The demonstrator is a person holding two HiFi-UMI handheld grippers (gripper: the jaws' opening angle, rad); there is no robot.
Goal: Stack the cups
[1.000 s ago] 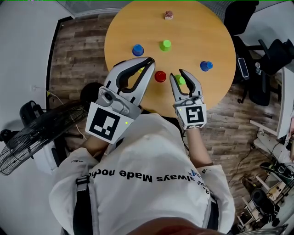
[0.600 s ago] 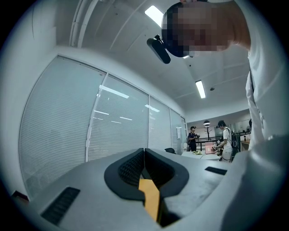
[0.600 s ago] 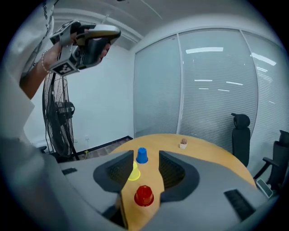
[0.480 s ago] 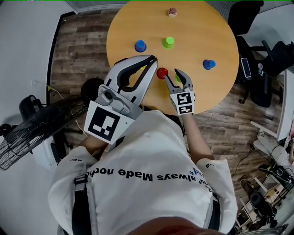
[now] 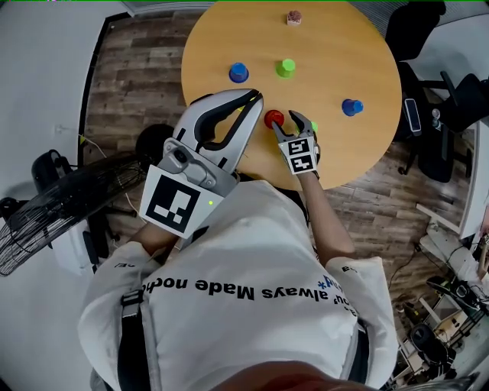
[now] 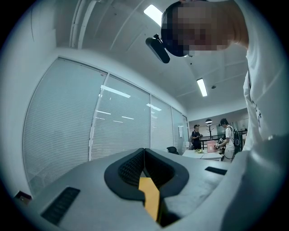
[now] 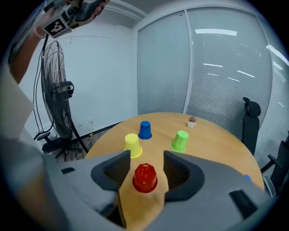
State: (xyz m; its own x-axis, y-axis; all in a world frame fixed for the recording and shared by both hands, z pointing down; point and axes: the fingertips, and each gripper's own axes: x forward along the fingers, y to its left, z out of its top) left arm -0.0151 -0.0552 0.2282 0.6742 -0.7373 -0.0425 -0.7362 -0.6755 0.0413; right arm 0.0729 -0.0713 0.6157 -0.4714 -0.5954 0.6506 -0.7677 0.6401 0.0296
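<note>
On the round wooden table [image 5: 359, 46] stand upside-down cups: a red cup [image 5: 273, 118] [image 7: 145, 177], a yellow cup [image 7: 132, 145], two blue cups [image 5: 238, 72] [image 5: 351, 107] and two green cups [image 5: 286, 68] [image 5: 313, 126]. My right gripper [image 5: 293, 123] [image 7: 145, 156] is low over the table; its jaws have just been opening, and the red cup stands between them with a gap on each side. My left gripper [image 5: 253, 96] [image 6: 144, 152] is held high and level, jaws shut, nothing in it. In the head view it hides the yellow cup.
A small potted plant [image 5: 293, 17] [image 7: 192, 121] stands at the table's far edge. A floor fan [image 5: 53, 214] [image 7: 56, 85] is to the left and black office chairs [image 5: 428, 99] to the right. Blinds cover the windows in the left gripper view.
My right gripper has sunk toward the table and tipped downward, and its jaws have spread around the red cup. The left gripper has stayed where it was.
</note>
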